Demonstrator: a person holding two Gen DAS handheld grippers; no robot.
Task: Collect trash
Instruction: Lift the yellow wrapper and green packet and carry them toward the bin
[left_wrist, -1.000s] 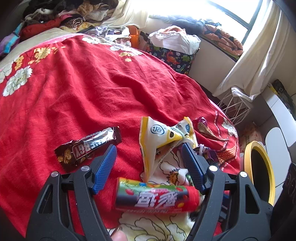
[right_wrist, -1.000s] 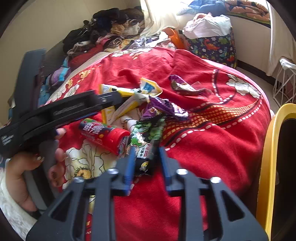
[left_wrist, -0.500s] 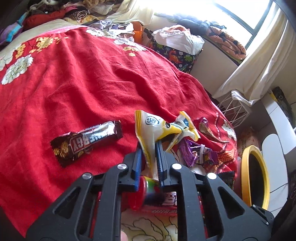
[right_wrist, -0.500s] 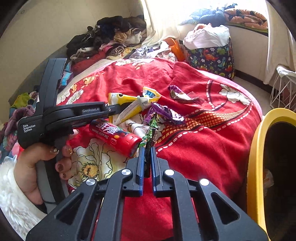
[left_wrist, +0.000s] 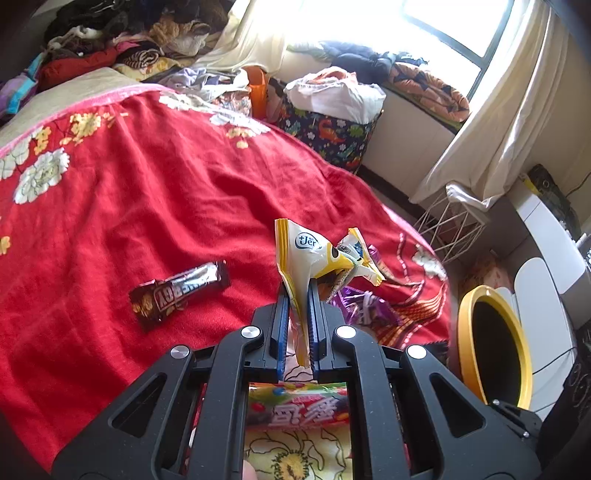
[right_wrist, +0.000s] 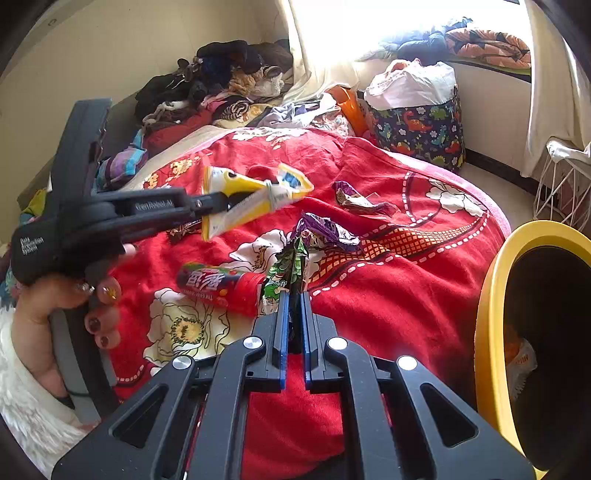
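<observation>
1. holding two pieces of trash at once above the red blanket (left_wrist: 147, 206): the left gripper (left_wrist: 298, 295) has its jaws pressed onto the lower edge of a yellow-and-white wrapper (left_wrist: 310, 254), which stands up out of them, lifted off the cloth.
2. the right gripper (right_wrist: 291, 299) has its jaws pinched on a green wrapper (right_wrist: 286, 271), its top end poking up just beyond the tips.
3. the yellow bin (right_wrist: 491, 306) is off the blanket's edge, to the right of both grippers, mouth open, some trash already inside.
4. still lying on the blanket: a brown candy bar (left_wrist: 179, 291) well left of the left gripper, a red candy tube (right_wrist: 221, 284) just beside the green wrapper, two purple wrappers (right_wrist: 328, 232) further back.
5. risk: both grips look to be on thin, slick edges; a quick swing toward the bin could let a wrapper slide out onto the floor.
6. risk: the green wrapper sits close to the tube; a snagged corner might drag it.
7. risk: light wrappers may flutter and miss the bin's rim if let go too high.
</observation>
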